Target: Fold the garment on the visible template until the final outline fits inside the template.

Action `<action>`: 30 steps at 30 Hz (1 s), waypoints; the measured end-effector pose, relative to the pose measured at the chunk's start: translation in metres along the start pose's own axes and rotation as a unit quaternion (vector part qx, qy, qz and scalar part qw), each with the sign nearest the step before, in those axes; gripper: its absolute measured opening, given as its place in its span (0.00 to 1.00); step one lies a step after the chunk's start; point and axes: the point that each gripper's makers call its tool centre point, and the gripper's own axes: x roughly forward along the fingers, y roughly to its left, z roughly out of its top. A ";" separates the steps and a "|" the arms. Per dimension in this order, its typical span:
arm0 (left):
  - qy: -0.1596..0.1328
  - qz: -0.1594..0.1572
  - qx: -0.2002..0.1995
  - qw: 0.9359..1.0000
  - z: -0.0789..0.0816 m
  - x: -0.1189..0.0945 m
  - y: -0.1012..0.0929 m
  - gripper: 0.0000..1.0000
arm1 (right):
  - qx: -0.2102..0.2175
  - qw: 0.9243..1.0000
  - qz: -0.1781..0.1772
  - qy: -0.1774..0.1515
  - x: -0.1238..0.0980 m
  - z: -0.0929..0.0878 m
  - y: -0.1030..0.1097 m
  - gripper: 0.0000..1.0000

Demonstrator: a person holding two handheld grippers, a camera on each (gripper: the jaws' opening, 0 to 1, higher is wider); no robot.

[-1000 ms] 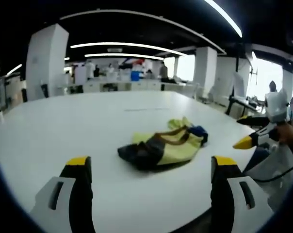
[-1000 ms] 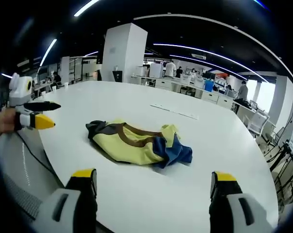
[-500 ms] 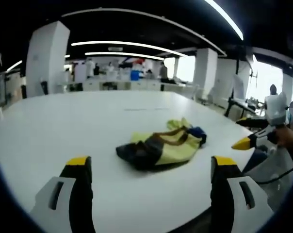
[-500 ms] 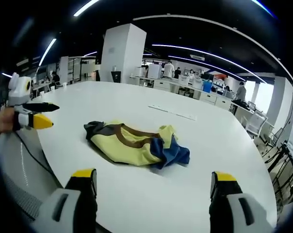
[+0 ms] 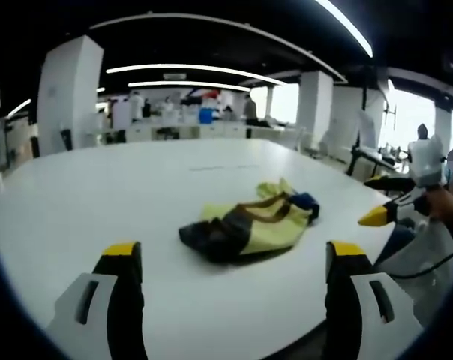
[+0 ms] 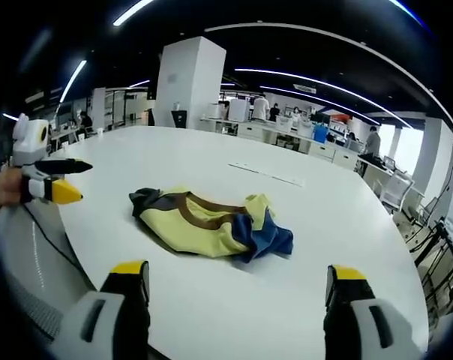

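A crumpled yellow garment point(image 5: 250, 228) with brown, dark grey and blue parts lies bunched on the big white table point(image 5: 99, 195). In the right gripper view the same garment point(image 6: 208, 225) sits mid-table, blue sleeve toward the right. My left gripper point(image 5: 230, 289) stands open, short of the garment, with nothing between its yellow-tipped jaws. My right gripper point(image 6: 238, 292) is open too, likewise held back from the cloth. The right gripper point(image 5: 388, 208) appears at the right edge of the left gripper view; the left gripper point(image 6: 54, 180) appears at the left edge of the right gripper view. A thin template line point(image 6: 268, 174) is marked on the table beyond the garment.
The table's curved edge point(image 6: 69, 247) runs close to both grippers. A cable point(image 6: 43, 255) hangs from the left gripper. White pillars point(image 6: 189, 82), desks and several people stand far behind in the office.
Both views have drifted very slightly; the garment lies as before and both grippers stay open.
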 end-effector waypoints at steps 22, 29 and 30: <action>0.001 -0.003 0.023 1.000 0.006 0.012 0.008 0.72 | 0.003 0.998 0.051 -0.021 0.011 0.016 -0.015 0.74; 0.003 -0.012 0.041 0.999 0.016 0.026 0.014 0.65 | -0.004 0.998 0.062 -0.022 0.021 0.021 -0.025 0.61; 0.005 -0.014 0.042 0.999 0.015 0.029 0.014 0.64 | -0.010 0.998 0.064 -0.022 0.024 0.021 -0.027 0.59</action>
